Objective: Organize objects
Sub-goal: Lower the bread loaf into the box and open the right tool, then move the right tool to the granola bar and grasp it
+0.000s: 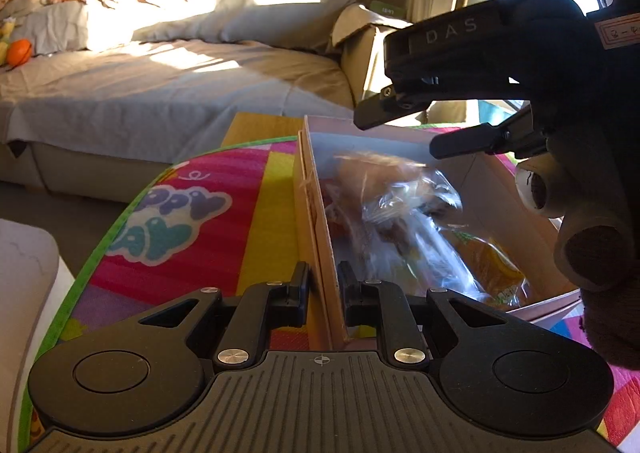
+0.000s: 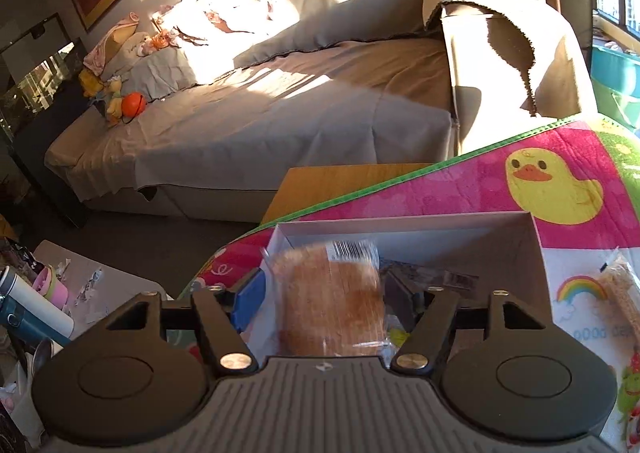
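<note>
The left tongs [image 1: 323,285] pinch the near wall of a cardboard box [image 1: 320,221] standing on a bright play mat [image 1: 192,221] that covers the surface. Above the box, the right tongs [image 2: 323,295] stand wide apart, a blurred, plastic-wrapped bread loaf [image 2: 332,305] between the fingers and apparently loose over other wrapped packets [image 1: 492,273] inside. Beyond lies a sunlit sofa [image 2: 280,105].
</note>
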